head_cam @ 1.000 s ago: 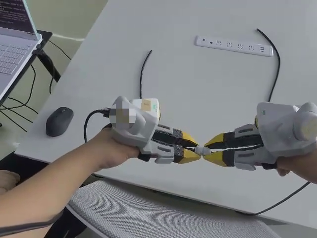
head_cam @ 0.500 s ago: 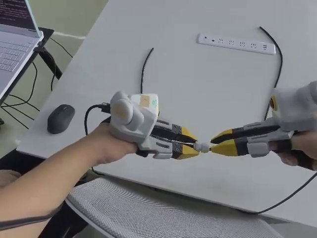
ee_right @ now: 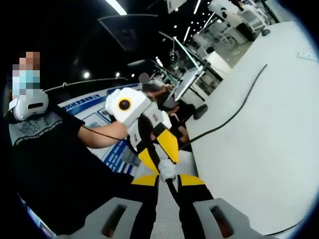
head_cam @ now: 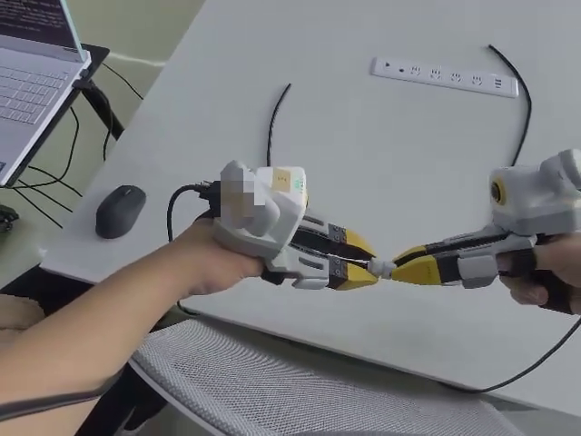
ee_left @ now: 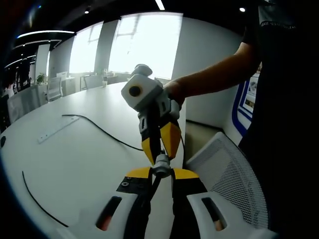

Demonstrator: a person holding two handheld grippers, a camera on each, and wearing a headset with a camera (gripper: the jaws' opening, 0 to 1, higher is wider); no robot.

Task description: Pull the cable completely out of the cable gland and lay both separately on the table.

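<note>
Above surface edge: jaws meet tip to tip.
Left gripper: closed on round white cable gland.
Right gripper view: right gripper pinches thin black cable.

1. A big white desk with a rounded edge takes up most of the space.
2. A long white power strip lies flat near the far side of the desk.
3. A dark grey computer mouse sits by the desk's left edge.
4. A silver laptop stands open off to the left.
5. A grey mesh chair is just below the near edge.
6. Tall bright windows let in daylight, and long white ceiling lights glow above.
</note>
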